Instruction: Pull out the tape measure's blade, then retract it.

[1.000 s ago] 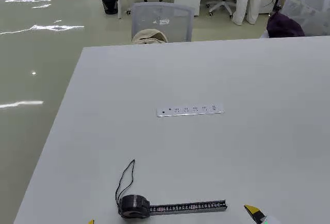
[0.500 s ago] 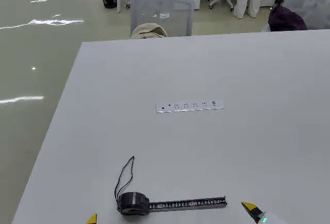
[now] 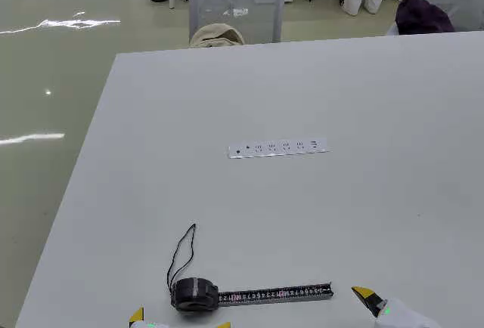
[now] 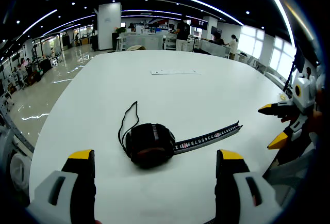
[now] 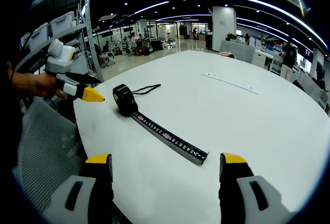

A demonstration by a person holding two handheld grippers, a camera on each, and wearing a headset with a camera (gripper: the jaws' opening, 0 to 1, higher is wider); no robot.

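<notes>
1. Head view: the tape measure (image 3: 195, 295) lies on the white table (image 3: 318, 215) near its front edge. The blade (image 3: 276, 294) is drawn out to the right and lies flat, and a black cord (image 3: 181, 256) loops away from the case. Farther up the table lies a white power strip (image 3: 277, 147), and a grey chair (image 3: 236, 12) stands beyond the far edge. Two yellow tips of the left hand-held gripper (image 3: 180, 320) peek in just below the case. One tip of the right hand-held gripper (image 3: 374, 305) sits just right of the blade's end.
2. Left gripper view: the left hand-held gripper (image 4: 156, 157) is spread wide and grips nothing. The tape measure (image 4: 149, 144) is straight ahead between its tips, untouched. The right hand-held gripper (image 4: 276, 125) comes in from the right, jaws parted, near the blade's end (image 4: 234, 127).
3. Right gripper view: the right hand-held gripper (image 5: 166, 158) is wide open and empty. The blade (image 5: 167, 137) runs from the case (image 5: 124, 99) toward the gap between its tips and ends just short of them. On the left, a hand (image 5: 31, 84) holds the left hand-held gripper (image 5: 90, 89) beside the case.
</notes>
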